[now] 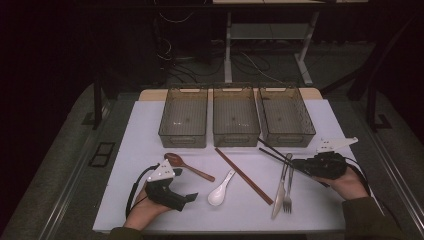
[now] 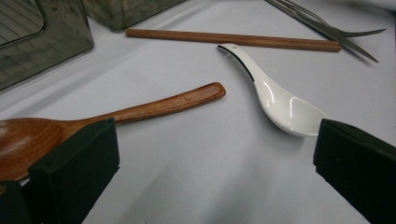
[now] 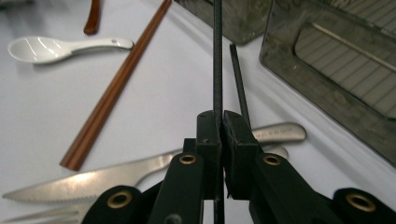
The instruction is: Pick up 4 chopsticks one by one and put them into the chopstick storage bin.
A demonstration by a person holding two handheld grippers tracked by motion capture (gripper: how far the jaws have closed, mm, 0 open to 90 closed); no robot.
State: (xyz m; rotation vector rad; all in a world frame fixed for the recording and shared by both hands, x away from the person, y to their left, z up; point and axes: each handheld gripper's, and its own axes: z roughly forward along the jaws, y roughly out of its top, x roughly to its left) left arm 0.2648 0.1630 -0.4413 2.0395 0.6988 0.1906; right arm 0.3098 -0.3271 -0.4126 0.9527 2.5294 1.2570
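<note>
Black chopstick (image 3: 217, 56) is what you've got right now: your right gripper (image 3: 219, 140) has its jaws pinched tight on one of the pair, near its end, and the stick runs out ahead of the jaws toward the bins. The second black chopstick (image 3: 239, 84) lies just beside it on the white table (image 1: 150, 130), not in the jaws as far as I can tell. Both sit at the right side of the table, just in front of the right bin (image 1: 286, 116), with the knife (image 1: 280, 187) and fork (image 1: 288, 192) right under your hand.

So I'd say you're at the pick-up step of sorting the cutlery into the three bins, all of which look empty. Next you'll want to lift clean without dragging the other stick or nudging the knife handle, then carry it over a bin rim and let go low so it doesn't bounce out. A thin stick held at one end will want to swing, so keep it level.

Your left gripper (image 2: 215, 172) is spread wide and holding nothing, parked low between the wooden spoon (image 2: 116, 114) and the white ceramic spoon (image 2: 280, 105). The brown chopsticks (image 2: 233, 39) lie further out.
</note>
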